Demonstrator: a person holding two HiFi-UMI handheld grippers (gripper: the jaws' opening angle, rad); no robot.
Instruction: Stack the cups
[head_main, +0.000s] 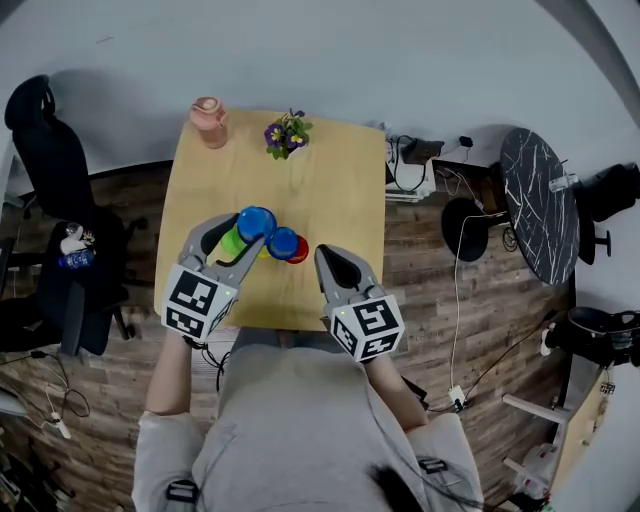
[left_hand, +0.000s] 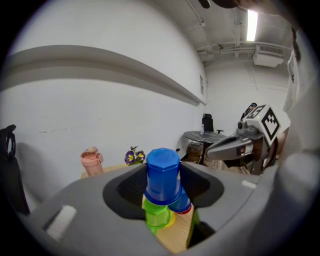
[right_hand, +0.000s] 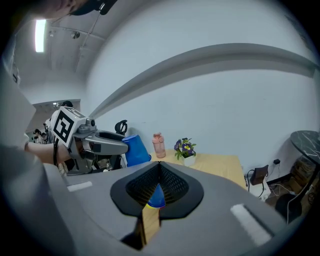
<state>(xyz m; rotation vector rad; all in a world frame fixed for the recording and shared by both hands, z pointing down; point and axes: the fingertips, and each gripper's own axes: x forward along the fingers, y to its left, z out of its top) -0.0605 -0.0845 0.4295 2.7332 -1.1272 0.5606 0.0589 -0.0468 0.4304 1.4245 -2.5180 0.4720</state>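
An upside-down blue cup is held between the pads of my left gripper, which is shut on it. It hangs just above a green cup on the wooden table, with a bit of yellow cup beside the green one. To the right stands a second blue cup over a red cup. My right gripper is shut and empty, just right of that pair. The right gripper view shows the held blue cup.
A pink bottle and a small pot of purple flowers stand at the table's far edge. A black chair is at the left, and a dark round table with cables on the floor at the right.
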